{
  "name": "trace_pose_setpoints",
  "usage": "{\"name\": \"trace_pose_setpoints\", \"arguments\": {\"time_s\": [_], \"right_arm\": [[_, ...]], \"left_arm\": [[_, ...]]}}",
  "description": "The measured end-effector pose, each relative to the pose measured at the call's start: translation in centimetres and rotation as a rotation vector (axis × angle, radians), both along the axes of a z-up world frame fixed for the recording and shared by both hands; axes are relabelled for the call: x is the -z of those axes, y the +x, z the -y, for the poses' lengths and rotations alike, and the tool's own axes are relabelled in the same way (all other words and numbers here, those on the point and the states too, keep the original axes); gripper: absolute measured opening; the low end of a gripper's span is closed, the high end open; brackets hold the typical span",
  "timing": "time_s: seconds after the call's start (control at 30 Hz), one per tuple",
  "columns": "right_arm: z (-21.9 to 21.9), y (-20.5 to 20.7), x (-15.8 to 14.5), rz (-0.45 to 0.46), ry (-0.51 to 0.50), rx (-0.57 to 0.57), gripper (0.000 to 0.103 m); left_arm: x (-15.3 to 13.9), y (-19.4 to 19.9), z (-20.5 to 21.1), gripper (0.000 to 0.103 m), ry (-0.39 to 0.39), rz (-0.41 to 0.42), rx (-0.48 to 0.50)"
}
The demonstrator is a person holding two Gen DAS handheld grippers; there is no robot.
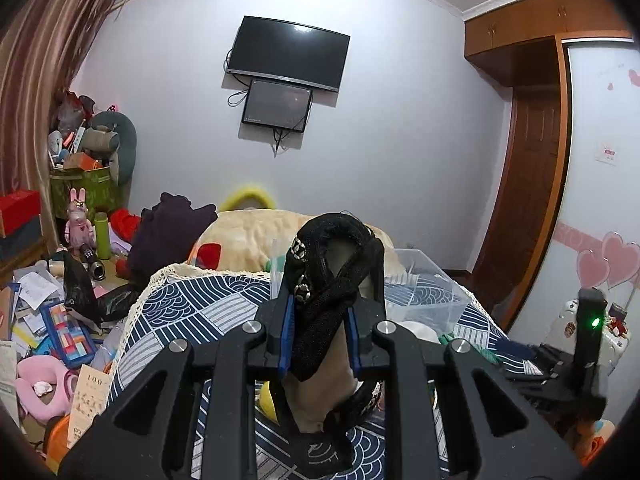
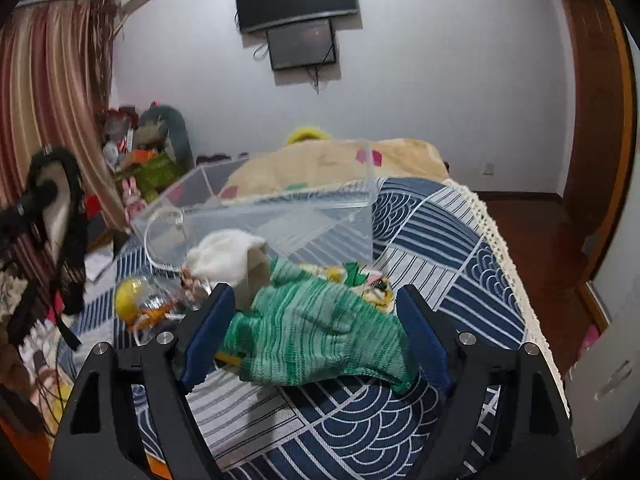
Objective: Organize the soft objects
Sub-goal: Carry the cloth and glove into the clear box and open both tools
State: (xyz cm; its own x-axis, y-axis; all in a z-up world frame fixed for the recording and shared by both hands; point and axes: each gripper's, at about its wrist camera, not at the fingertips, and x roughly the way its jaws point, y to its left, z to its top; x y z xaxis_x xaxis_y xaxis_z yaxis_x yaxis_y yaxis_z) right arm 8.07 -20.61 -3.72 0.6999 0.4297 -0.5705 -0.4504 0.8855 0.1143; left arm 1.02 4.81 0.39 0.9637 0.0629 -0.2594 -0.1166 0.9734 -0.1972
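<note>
In the centre of the left wrist view, the left gripper (image 1: 320,316) had its blue-padded jaws closed on a black knitted fabric piece with silver studs (image 1: 332,264), lifted above the navy wave-patterned bedspread (image 1: 200,304). In the lower centre of the right wrist view, the right gripper (image 2: 316,328) stood wide open, its jaws flanking a green knitted glove (image 2: 316,332) lying on the bedspread, gripping nothing. A clear plastic box (image 2: 260,216) sat just behind the glove, mid-frame.

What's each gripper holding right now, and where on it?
The left gripper clamps the black garment at its bunched lower part. The right gripper, open around the green glove, holds nothing.
</note>
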Motion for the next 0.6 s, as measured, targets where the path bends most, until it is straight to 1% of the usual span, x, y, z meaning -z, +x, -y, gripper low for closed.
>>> {"name": "trace_pose_setpoints", "arguments": {"time_s": [0.07, 0.13, 0.17, 0.2, 0.23, 0.27, 0.3, 0.33, 0.4, 0.43, 0.5, 0.6], "right_arm": [[-0.4, 0.4, 0.8, -0.016, -0.028, 0.009, 0.082], [-0.3, 1.0, 1.6, -0.045, -0.028, 0.009, 0.073], [-0.1, 1.3, 1.9, -0.06, -0.013, 0.002, 0.06], [0.2, 1.5, 2.1, -0.074, 0.005, -0.008, 0.049], [0.4, 1.5, 2.0, -0.083, 0.021, -0.017, 0.044], [0.5, 1.6, 2.0, -0.084, 0.023, -0.018, 0.034], [0.5, 1.6, 2.0, -0.076, 0.003, -0.008, 0.02], [0.4, 1.5, 2.1, -0.078, -0.014, 0.0, 0.018], [0.7, 1.6, 2.3, -0.083, -0.005, 0.003, 0.012], [0.8, 1.5, 2.2, -0.079, -0.001, 0.009, 0.011], [0.9, 1.2, 1.7, -0.058, 0.0, 0.014, 0.009], [1.0, 0.3, -0.1, -0.001, 0.0, 0.021, 0.008]], "left_arm": [[-0.1, 0.1, 0.0, 0.021, -0.002, 0.002, -0.001], [-0.3, 0.0, -0.2, 0.022, 0.001, 0.008, -0.004], [-0.3, 0.0, -0.1, 0.022, 0.005, 0.011, -0.006], [-0.3, -0.1, -0.1, 0.022, 0.007, 0.012, -0.006], [-0.3, 0.0, -0.1, 0.022, 0.007, 0.011, -0.006], [-0.4, 0.2, 0.0, 0.022, 0.006, 0.009, -0.004], [-0.4, 0.3, -0.1, 0.022, 0.004, 0.007, -0.001], [-0.5, 0.5, -0.1, 0.022, -0.002, 0.005, 0.005], [-0.8, 0.8, -0.3, 0.022, -0.006, 0.008, 0.011], [-1.1, 1.0, -0.4, 0.022, -0.005, 0.014, 0.011], [-1.8, 1.5, -0.7, 0.022, -0.001, 0.029, 0.011], [-2.7, 2.3, -1.1, 0.022, 0.001, 0.04, 0.01]]}}
